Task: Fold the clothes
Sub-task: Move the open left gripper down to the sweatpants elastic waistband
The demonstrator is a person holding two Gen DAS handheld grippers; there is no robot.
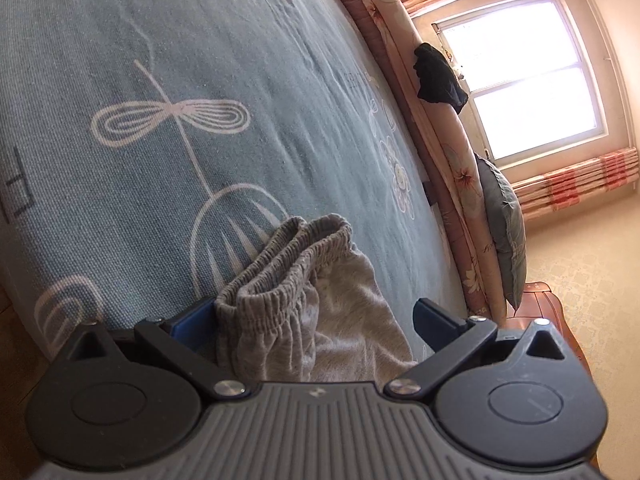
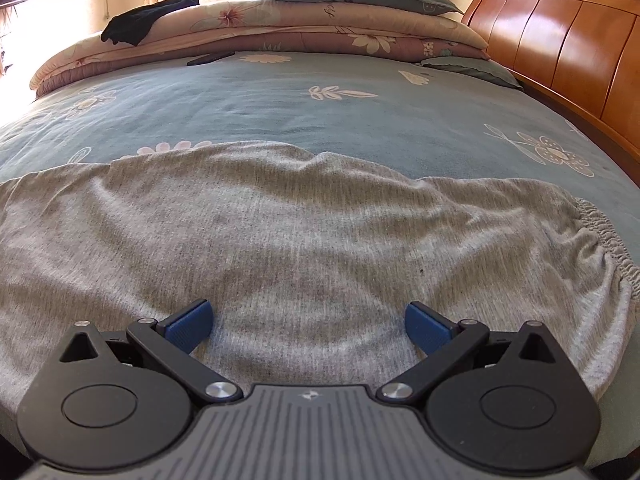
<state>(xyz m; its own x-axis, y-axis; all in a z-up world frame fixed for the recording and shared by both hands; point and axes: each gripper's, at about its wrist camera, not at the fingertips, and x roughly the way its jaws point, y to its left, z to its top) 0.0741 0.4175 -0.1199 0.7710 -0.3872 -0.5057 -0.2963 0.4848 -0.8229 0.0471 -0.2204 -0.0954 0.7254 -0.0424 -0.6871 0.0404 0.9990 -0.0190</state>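
On the near edge of the bed your grey shorts lie spread flat, waistband bunched at the right end. Your left gripper gapes wide around that elastic; your right gripper hovers wide over mid-cloth. Soft, light, floppy fabric, I'd say: pinch the thicker waistband.

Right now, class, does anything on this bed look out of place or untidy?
Yes. A black garment lies crumpled on the folded floral quilt, unfolded. The grey knit shorts are rumpled on the blue sheet, their elastic waistband bunched between the open left gripper.
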